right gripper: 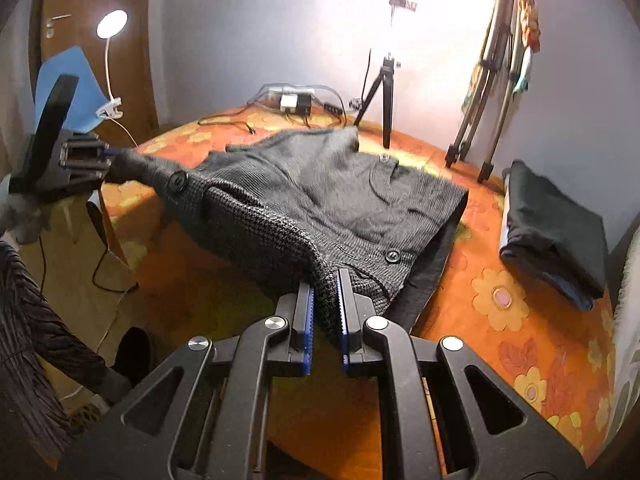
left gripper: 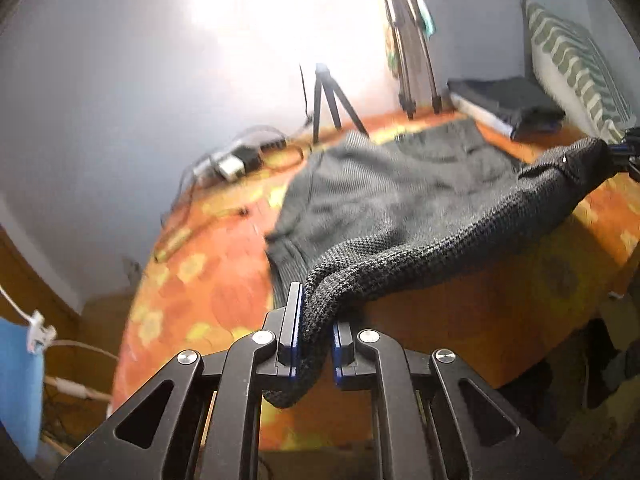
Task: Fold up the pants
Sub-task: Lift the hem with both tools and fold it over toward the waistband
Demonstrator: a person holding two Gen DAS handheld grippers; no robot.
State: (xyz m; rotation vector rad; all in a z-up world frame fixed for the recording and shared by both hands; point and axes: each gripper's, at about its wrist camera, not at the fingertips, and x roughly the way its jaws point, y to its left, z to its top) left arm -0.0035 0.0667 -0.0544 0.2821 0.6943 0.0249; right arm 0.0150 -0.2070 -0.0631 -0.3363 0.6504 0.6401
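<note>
Dark grey knitted pants (left gripper: pixel 400 200) lie across an orange flowered table (left gripper: pixel 192 292), with the near edge lifted off it. My left gripper (left gripper: pixel 316 320) is shut on one corner of that edge. My right gripper (right gripper: pixel 326 292) is shut on the other corner, near a black button (right gripper: pixel 392 256). The pants (right gripper: pixel 304 196) hang stretched between the two grippers. The left gripper also shows at the left of the right wrist view (right gripper: pixel 104 156), and the right gripper at the right edge of the left wrist view (left gripper: pixel 624 148).
A small tripod (right gripper: pixel 380 92) and a power strip with cables (right gripper: pixel 296 102) stand at the table's far side. A larger tripod (right gripper: pixel 488 92) leans at the far right. Folded dark clothes (right gripper: pixel 556 232) lie at the right. A clip lamp (right gripper: pixel 110 28) is on the left.
</note>
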